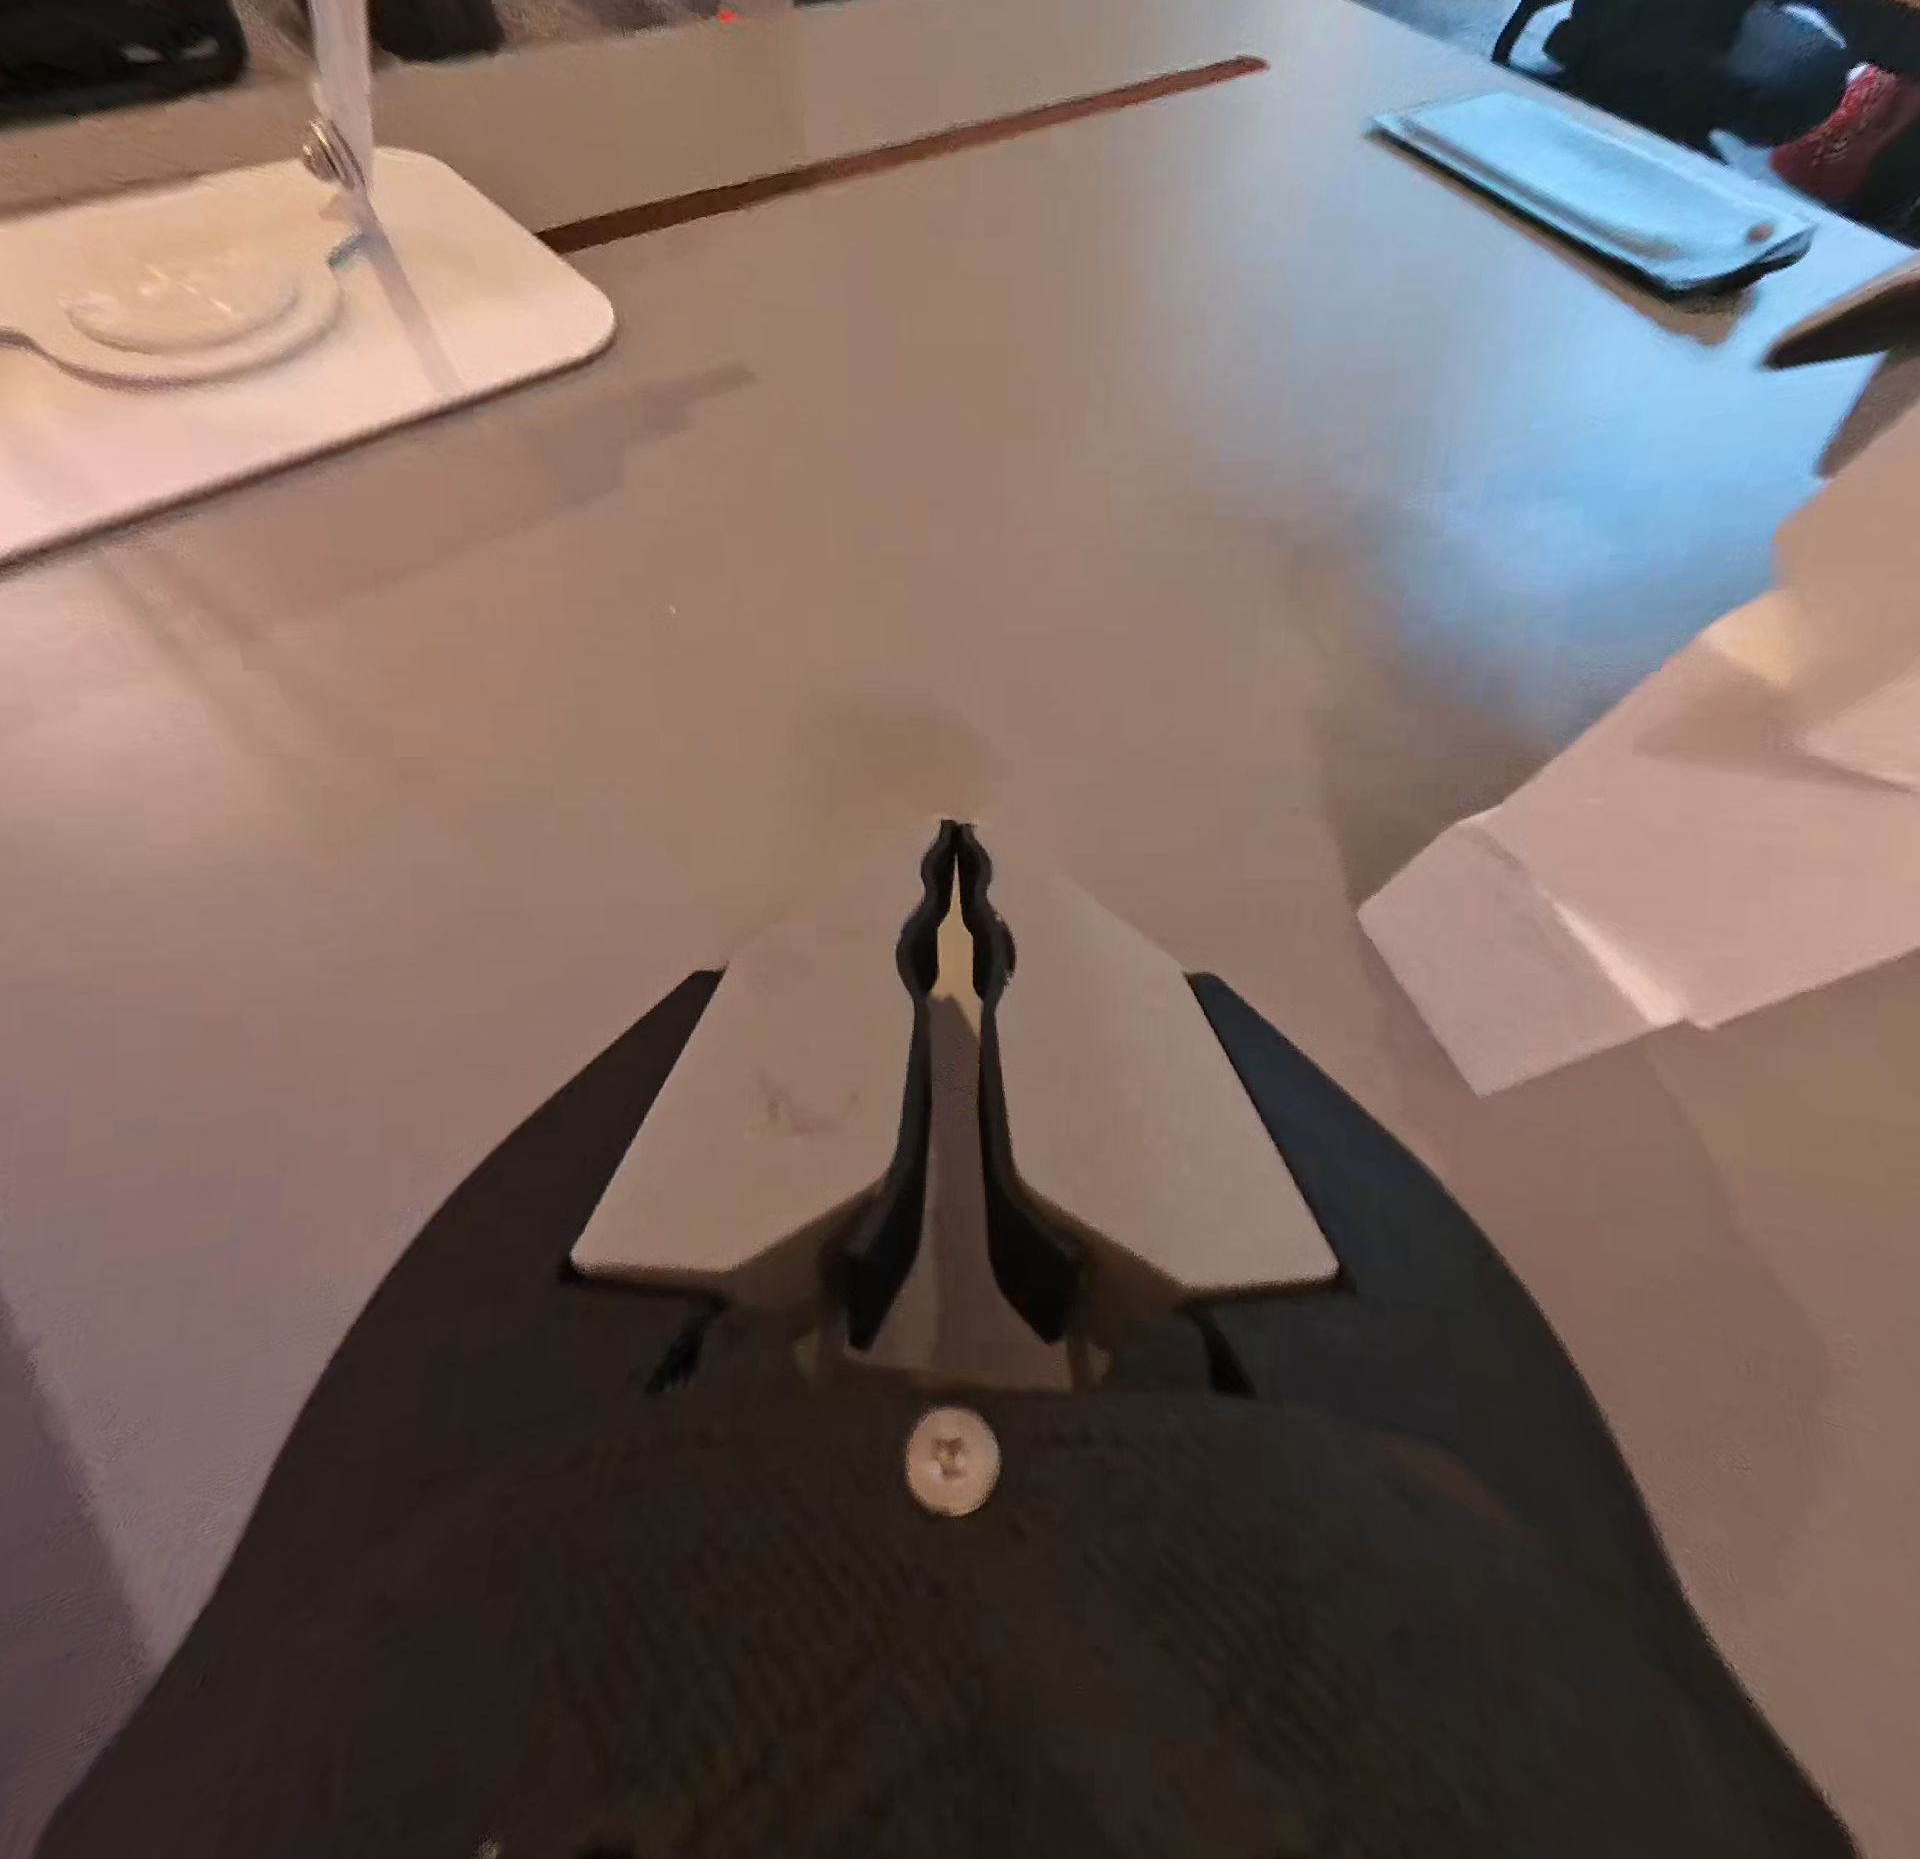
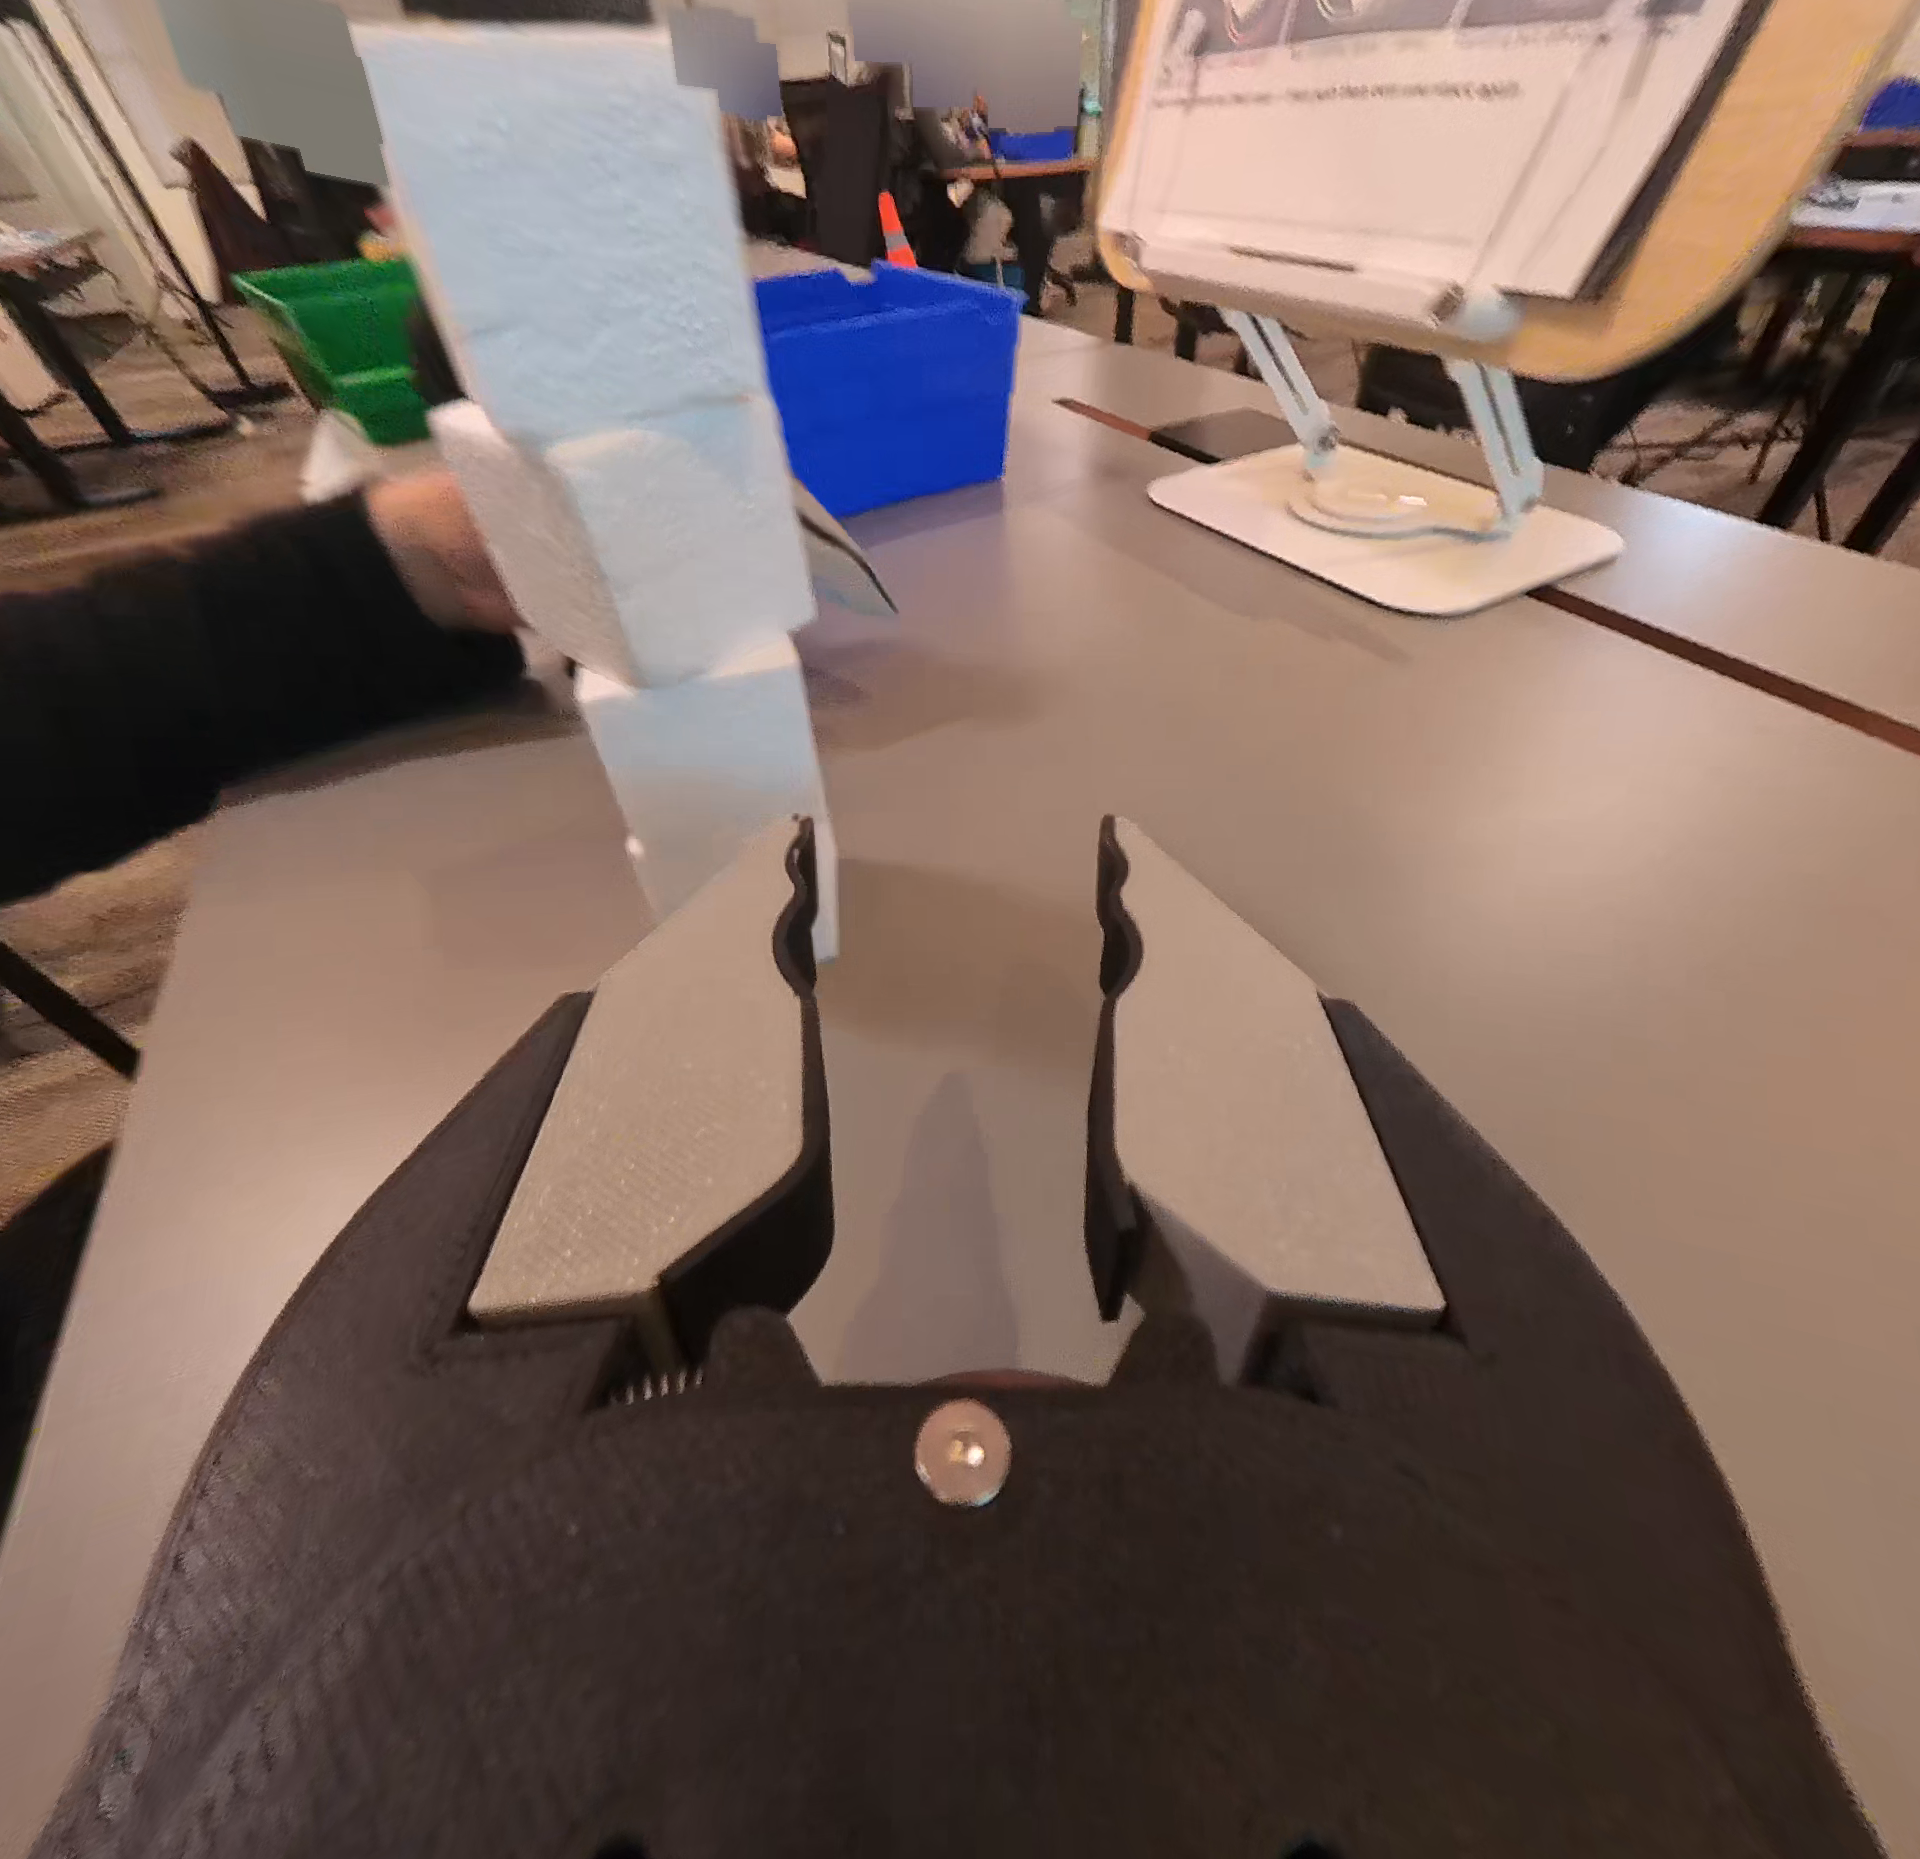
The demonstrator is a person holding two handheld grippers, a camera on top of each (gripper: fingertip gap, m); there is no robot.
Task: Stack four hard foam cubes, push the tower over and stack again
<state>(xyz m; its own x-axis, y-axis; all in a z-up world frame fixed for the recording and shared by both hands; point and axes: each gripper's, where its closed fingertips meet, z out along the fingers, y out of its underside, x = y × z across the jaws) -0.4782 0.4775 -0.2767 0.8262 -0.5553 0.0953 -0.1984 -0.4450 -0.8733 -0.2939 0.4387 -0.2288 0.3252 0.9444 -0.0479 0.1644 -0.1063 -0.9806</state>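
Note:
In the right wrist view a tower of white foam cubes stands left of centre on the grey table (image 2: 1247, 822). The bottom cube (image 2: 717, 781) is upright. The cube above it (image 2: 665, 552) is twisted and tilted, and the upper cubes (image 2: 561, 199) lean left. My right gripper (image 2: 951, 833) is open and empty, its left fingertip (image 2: 795, 874) just in front of the bottom cube. My left gripper (image 1: 957, 830) is shut, with nothing between its tips. Its tip (image 2: 847, 573) shows behind the tower beside a hand and dark sleeve (image 2: 208, 666). In the left wrist view the cubes (image 1: 1662, 874) lie tilted at the right edge.
A white stand base (image 1: 312, 334) sits at the far left of the table; the right wrist view shows it (image 2: 1382, 531) holding a board with a sheet (image 2: 1455, 126). A blue bin (image 2: 883, 396) and a green bin (image 2: 343, 344) stand beyond the tower. A dark flat pad (image 1: 1590, 188) lies far right. The tips of one gripper are about 20 cm away from the tips of the other. To the bottom cube (image 2: 717, 781): right tips about 6 cm, left tips about 15 cm.

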